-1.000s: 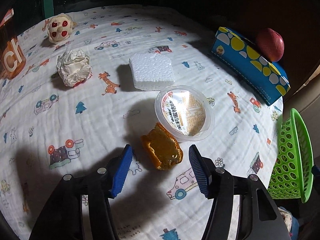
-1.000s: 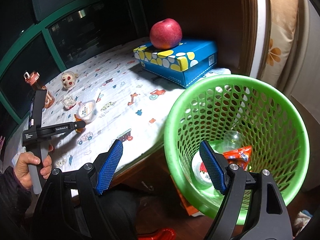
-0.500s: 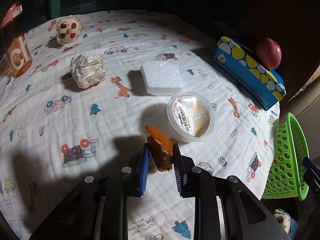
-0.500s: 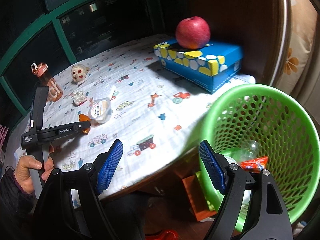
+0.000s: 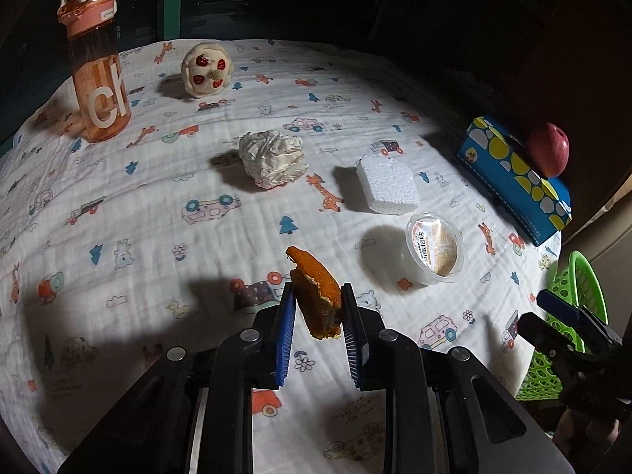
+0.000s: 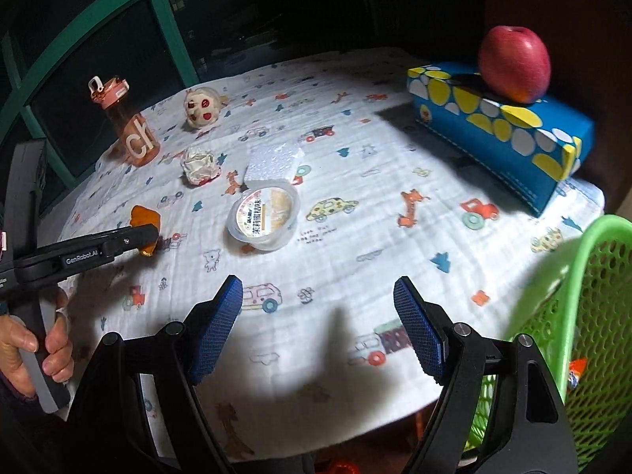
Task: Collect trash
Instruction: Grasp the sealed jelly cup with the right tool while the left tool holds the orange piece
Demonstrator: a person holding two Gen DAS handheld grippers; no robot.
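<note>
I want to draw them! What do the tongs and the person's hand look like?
Both tongs, left and right, have black plastic arms with silver screws and blue bumpy pads on two fingers. The left one has small white lettering on its side. The bare hand grips a grey handle, and there is a dark sleeve.

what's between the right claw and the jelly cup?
Nothing but bare printed tablecloth between the open right claw and the jelly cup, in the right wrist view.

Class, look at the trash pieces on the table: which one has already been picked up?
The orange peel, clamped in the left claw; the crumpled paper ball, white foam block and plastic cup lie on the cloth.
</note>
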